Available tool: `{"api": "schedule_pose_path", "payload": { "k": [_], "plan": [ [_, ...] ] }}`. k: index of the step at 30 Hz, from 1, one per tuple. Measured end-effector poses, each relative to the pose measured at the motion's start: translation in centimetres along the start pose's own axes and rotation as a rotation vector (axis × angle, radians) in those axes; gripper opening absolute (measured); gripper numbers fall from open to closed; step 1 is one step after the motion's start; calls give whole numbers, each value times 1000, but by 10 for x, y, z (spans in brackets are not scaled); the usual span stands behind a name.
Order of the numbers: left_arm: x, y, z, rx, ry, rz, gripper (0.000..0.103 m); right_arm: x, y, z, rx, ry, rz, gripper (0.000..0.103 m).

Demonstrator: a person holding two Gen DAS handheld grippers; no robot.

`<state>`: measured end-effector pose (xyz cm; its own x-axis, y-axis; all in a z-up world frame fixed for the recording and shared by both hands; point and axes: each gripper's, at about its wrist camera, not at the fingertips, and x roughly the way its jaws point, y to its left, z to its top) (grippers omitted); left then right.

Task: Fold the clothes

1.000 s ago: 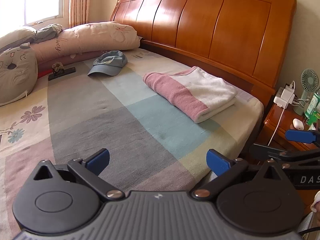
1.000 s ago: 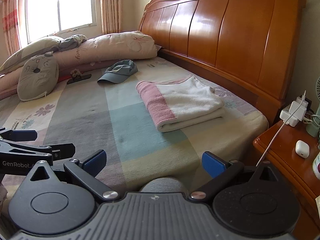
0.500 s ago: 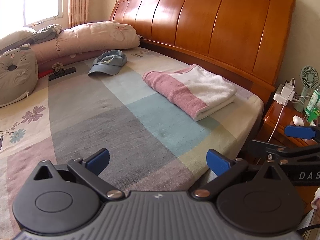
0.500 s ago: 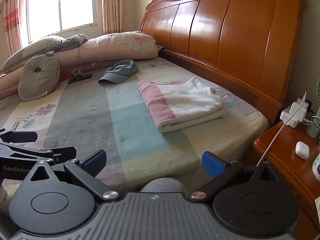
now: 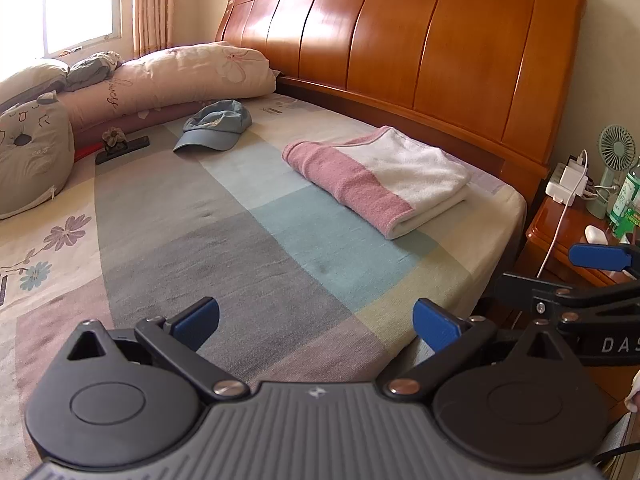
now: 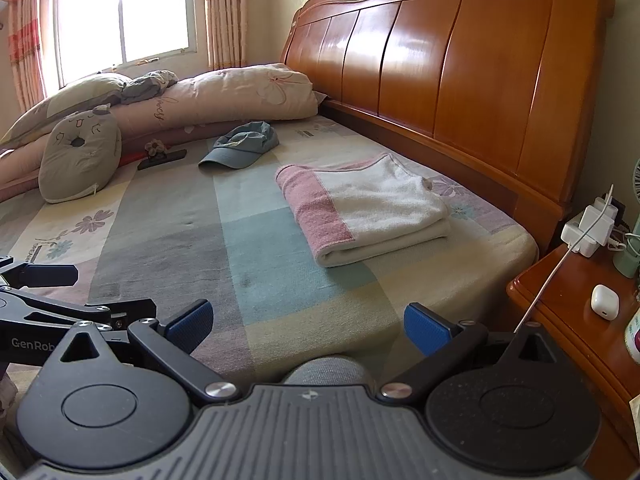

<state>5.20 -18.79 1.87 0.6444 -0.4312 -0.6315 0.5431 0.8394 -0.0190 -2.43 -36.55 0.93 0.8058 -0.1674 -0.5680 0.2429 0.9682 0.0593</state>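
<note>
A pink and white towel (image 5: 384,178) lies folded on the bed near the headboard, also in the right wrist view (image 6: 362,208). My left gripper (image 5: 316,322) is open and empty, low over the near edge of the bed, well short of the towel. My right gripper (image 6: 308,326) is open and empty, at the bed's near edge. Each gripper's blue fingertips show at the side of the other's view: the right one (image 5: 596,258), the left one (image 6: 44,274).
A blue cap (image 5: 216,128), pillows (image 5: 180,76), a cat cushion (image 6: 80,152) and a small dark object (image 5: 120,150) lie farther up the bed. The wooden headboard (image 6: 440,56) runs along the right. A nightstand (image 6: 572,320) holds chargers, an earbud case and a fan.
Both views have shifted slightly; the towel sits a little higher in the left wrist view. Both grippers stay open and the towel has not moved.
</note>
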Motion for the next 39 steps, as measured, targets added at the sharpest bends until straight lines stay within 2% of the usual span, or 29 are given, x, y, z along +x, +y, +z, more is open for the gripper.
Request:
{"api": "schedule_pose_path", "payload": {
  "k": [39],
  "plan": [
    [1, 2, -4, -2, 3, 6, 102, -3, 7, 0, -22, -4, 1, 103]
  ]
}}
